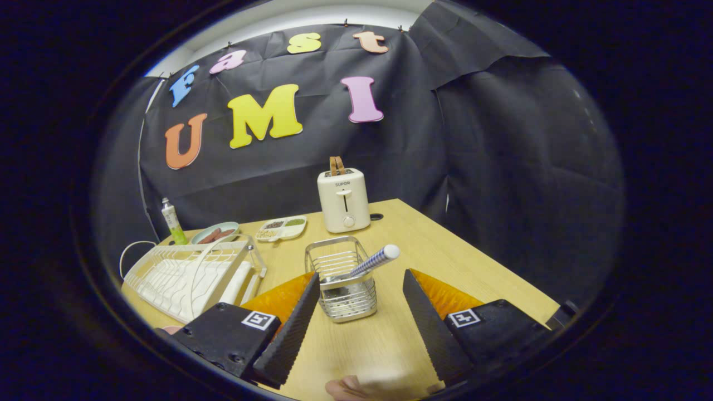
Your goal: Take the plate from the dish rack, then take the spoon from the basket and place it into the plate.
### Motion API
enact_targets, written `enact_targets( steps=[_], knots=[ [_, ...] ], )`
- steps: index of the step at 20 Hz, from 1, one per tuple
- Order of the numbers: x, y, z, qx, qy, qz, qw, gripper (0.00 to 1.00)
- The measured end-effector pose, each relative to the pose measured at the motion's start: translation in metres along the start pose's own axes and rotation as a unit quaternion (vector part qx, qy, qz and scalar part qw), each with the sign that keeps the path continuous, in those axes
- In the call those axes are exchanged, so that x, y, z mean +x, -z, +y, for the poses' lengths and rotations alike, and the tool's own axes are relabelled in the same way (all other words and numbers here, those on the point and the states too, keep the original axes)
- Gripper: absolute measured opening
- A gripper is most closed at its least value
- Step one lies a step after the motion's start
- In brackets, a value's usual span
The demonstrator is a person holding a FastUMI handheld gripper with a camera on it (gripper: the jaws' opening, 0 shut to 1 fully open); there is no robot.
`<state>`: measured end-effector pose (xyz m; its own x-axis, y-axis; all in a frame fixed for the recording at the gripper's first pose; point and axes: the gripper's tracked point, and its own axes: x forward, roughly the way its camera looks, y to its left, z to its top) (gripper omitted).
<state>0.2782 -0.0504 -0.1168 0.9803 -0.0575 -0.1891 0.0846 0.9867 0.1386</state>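
The gripper [361,328] hangs low over the light wooden surface [445,262], its two fingers [289,328] spread wide apart and grasping nothing. At the near edge of the surface, just below the fingers, part of a person's hand [348,388] shows beside a pale, blurred shape that I cannot make out.

Just ahead of the fingers and centred on the gap between them stands the small square metal wire basket [341,278]. The spoon [372,262] leans in it — a round white handle end and a blue-and-white patterned shaft slanting up and out over the basket's right rim, its bowl down inside.

To the left of the basket, along the surface's left edge, lies the white wire dish rack [189,275]; whether the plate sits in it I cannot tell.

Beyond the rack, toward the far left corner, are a pale green oval dish holding brown pieces [216,233], a cream divided tray with dark and green fillings [282,228], and an upright white tube with a green base [172,221]. At the far edge stands a cream toaster with brown slices sticking up from its slot [343,199] — a small dark hole [376,216] lies just to its right.
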Motion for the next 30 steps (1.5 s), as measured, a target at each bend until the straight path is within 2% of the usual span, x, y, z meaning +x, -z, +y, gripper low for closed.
enact_targets(
  steps=[3, 5, 8, 10, 11, 12, 14, 20, 27, 30],
  knots=[
    [0.02, -0.004, -0.003, -0.003, -0.034, -0.018, 0.999, 0.76],
    [0.033, 0.004, -0.009, -0.01, -0.033, -0.002, 0.999, 0.6],
    [0.031, -0.008, -0.013, -0.017, -0.012, -0.022, 1.0, 0.43],
    [0.028, -0.017, -0.008, -0.013, -0.016, -0.042, 0.999, 0.33],
    [0.027, -0.02, -0.007, -0.013, -0.011, -0.046, 0.999, 0.21],
    [0.023, -0.02, -0.005, -0.016, -0.012, -0.047, 0.999, 0.18],
    [0.016, -0.026, 0.005, -0.022, -0.02, -0.051, 0.998, 0.15],
    [-0.019, -0.071, 0.029, -0.021, -0.033, -0.086, 0.996, 0.15],
    [-0.101, -0.136, 0.066, -0.031, -0.053, -0.122, 0.991, 0.15],
    [-0.142, -0.151, 0.085, -0.041, -0.057, -0.117, 0.991, 0.15]
  ],
)
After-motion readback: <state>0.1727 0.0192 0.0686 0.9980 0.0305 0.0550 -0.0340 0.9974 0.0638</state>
